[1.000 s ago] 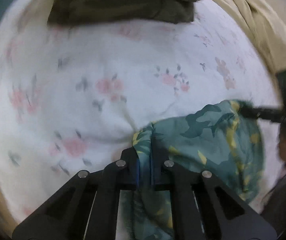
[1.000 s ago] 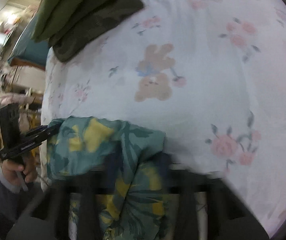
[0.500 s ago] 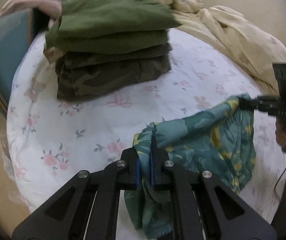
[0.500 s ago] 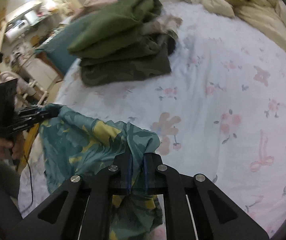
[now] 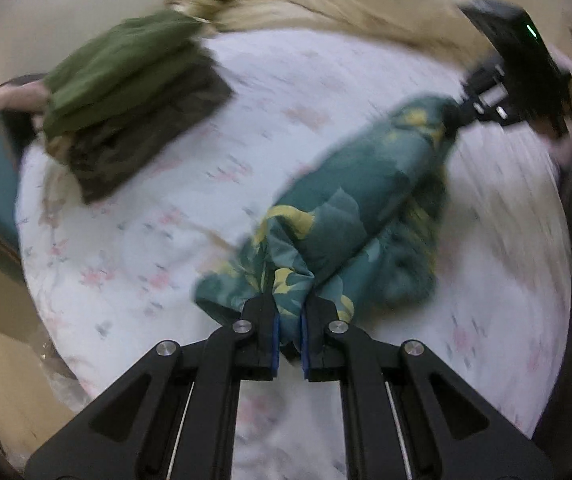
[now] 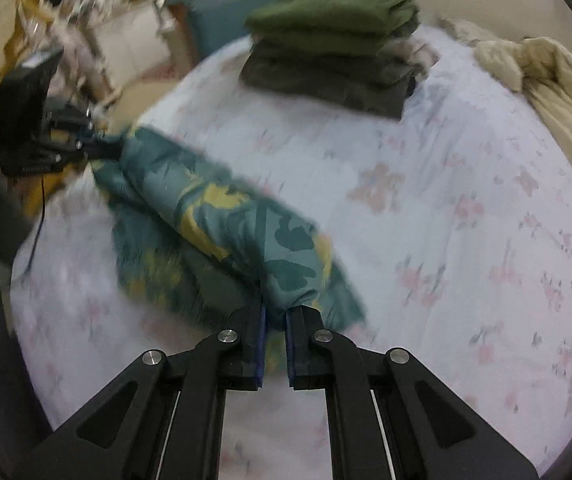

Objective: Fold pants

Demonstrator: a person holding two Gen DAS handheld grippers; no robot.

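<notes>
- The pants point(image 5: 350, 200), teal with a yellow and dark green leaf print, hang stretched between the two grippers above the bed point(image 5: 270, 80), their lower folds drooping toward the sheet.
- The left gripper point(image 5: 288, 332) has its jaws closed on one end of the pants; bunched cloth fills the narrow gap between the blue pads.
- The right gripper point(image 6: 275, 344) likewise has its jaws closed on the other end; they have just been closing, and cloth sits pinched between them.
- In the left wrist view the right gripper point(image 5: 482, 104) shows toward the bed's far right side, the cloth running to its tip; in the right wrist view the left gripper point(image 6: 98, 148) shows at the bed's left edge, clamped on the cloth in the same way.
- The bed carries a white sheet point(image 6: 466, 216) printed with pink flowers.
- A stack of folded clothes point(image 6: 334, 40), olive green on top and darker camouflage below, lies at the bed's far edge, well apart from the pants.
- A crumpled cream blanket point(image 6: 550, 76) lies along the bed's far right corner.
- Both views are blurred, so fine details of the cloth cannot be told.
</notes>
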